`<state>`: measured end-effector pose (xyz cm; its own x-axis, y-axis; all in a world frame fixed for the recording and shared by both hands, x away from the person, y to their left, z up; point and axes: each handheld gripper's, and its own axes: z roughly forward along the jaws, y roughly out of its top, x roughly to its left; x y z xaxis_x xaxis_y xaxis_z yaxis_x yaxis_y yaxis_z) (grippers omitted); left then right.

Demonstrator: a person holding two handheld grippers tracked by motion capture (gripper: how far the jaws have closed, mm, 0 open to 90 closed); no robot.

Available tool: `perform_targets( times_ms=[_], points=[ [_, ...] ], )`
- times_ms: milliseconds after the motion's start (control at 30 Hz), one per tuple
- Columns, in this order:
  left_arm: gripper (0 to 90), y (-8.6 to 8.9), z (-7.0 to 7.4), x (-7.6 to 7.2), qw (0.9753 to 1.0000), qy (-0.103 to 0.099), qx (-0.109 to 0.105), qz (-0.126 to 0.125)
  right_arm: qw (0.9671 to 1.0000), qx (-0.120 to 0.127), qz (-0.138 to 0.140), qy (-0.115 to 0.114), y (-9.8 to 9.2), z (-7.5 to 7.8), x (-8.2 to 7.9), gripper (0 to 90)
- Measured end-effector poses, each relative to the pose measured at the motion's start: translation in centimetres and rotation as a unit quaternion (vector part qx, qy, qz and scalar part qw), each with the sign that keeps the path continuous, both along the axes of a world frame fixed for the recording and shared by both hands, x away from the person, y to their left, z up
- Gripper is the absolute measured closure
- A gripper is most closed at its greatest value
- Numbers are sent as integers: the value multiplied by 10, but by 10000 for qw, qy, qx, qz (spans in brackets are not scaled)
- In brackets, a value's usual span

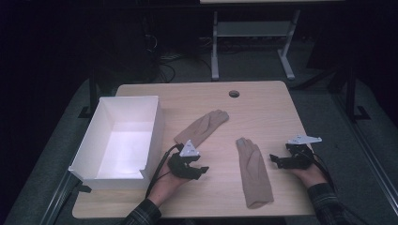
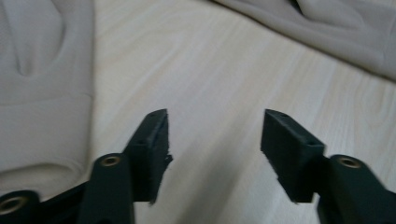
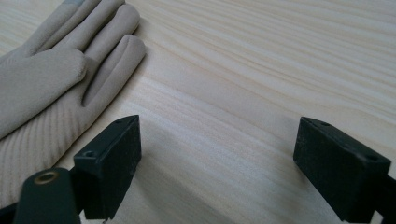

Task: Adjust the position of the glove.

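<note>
Two beige gloves lie flat on the wooden table. One glove lies slantwise near the middle. The other glove points away from me and has a grey fingertip. My left gripper sits between the two gloves, open and holding nothing. In the left gripper view its jaws stand apart over bare wood, with one glove at the left and another at the top right. My right gripper is open just right of the nearer glove. The right gripper view has that glove's fingers at the left.
An open white box stands at the table's left side, close to my left hand. A round cable hole is near the far edge. Beyond the table are a grey desk frame and cables on the dark floor.
</note>
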<state>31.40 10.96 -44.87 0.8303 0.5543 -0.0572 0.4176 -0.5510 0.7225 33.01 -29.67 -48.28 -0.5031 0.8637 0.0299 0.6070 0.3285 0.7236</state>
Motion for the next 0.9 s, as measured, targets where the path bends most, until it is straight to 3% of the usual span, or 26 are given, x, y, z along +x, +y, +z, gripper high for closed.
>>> perform_targets(
  times_ms=[100, 133, 167, 367, 567, 900],
  points=[
    [624, 0, 3, 8, 9998, 99, -93, 113, 10000, 2, -2, -1, 0, 0, 0, 145],
    [624, 0, 4, 10, 9998, 107, -105, 154, 10000, 2, -2, -1, 0, 0, 0, 145],
    [721, -1, 6, 14, 9997, 37, -59, 225, 10000, 4, 10, 4, 0, 0, 0, 145],
    [892, -4, 15, 27, 9995, -72, -69, 315, 10000, 9, 10, 5, 0, 0, 1, 145],
    [896, -12, 19, 43, 9989, -120, -40, 459, 10000, 10, 10, 6, 0, 0, 1, 145],
    [895, -17, 13, 79, 9975, -141, -9, 693, 10000, 9, 19, 1, 0, 0, 1, 145]
  ],
)
